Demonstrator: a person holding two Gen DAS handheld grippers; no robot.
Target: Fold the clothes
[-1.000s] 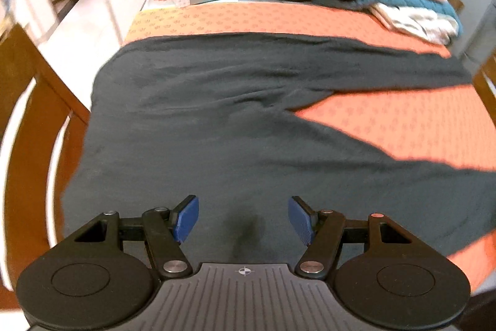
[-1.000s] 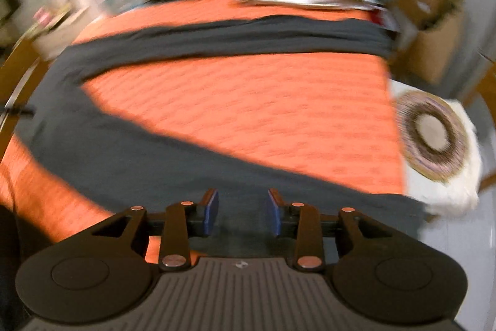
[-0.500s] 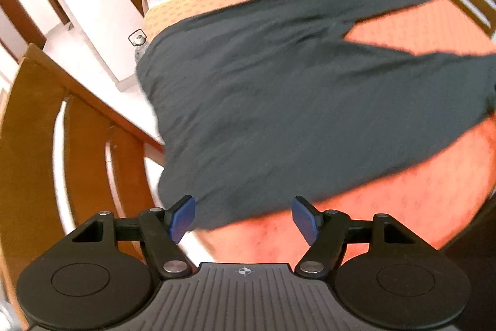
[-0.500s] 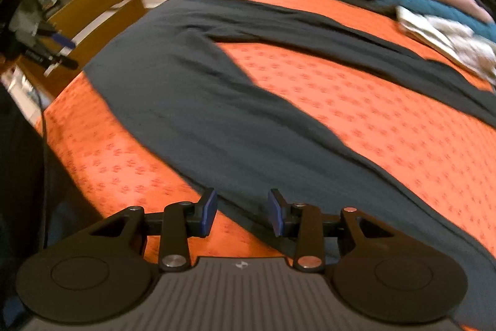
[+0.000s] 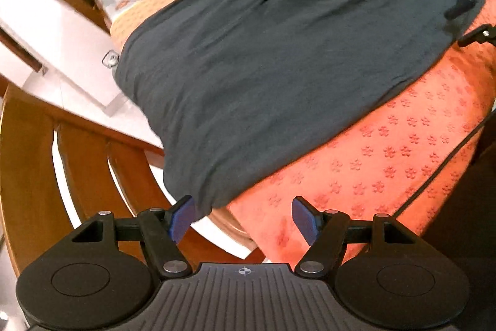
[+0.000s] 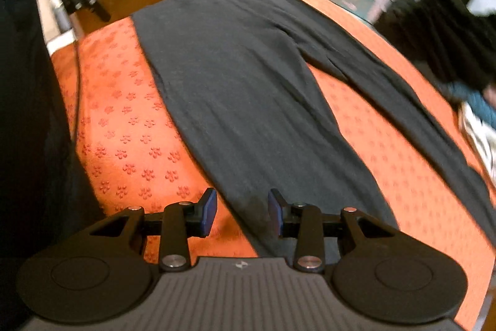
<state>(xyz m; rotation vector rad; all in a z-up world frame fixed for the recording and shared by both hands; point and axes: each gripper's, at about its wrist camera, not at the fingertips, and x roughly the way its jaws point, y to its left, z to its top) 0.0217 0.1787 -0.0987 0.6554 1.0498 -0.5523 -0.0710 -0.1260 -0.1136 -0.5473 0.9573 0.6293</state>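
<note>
Dark grey trousers [image 5: 263, 67] lie spread flat on an orange flower-patterned tablecloth [image 5: 387, 151], legs splayed. The left gripper [image 5: 243, 217] hovers at the waistband corner by the table edge, jaws wide apart, empty. The right gripper [image 6: 241, 211] hangs above one leg's edge, jaws apart, gripping nothing.

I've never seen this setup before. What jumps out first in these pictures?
A pair of dark grey trousers lies spread flat across a bright orange tablecloth, its legs splayed apart. Both grippers hover with fingers open, the left gripper at the trousers' corner.
</note>
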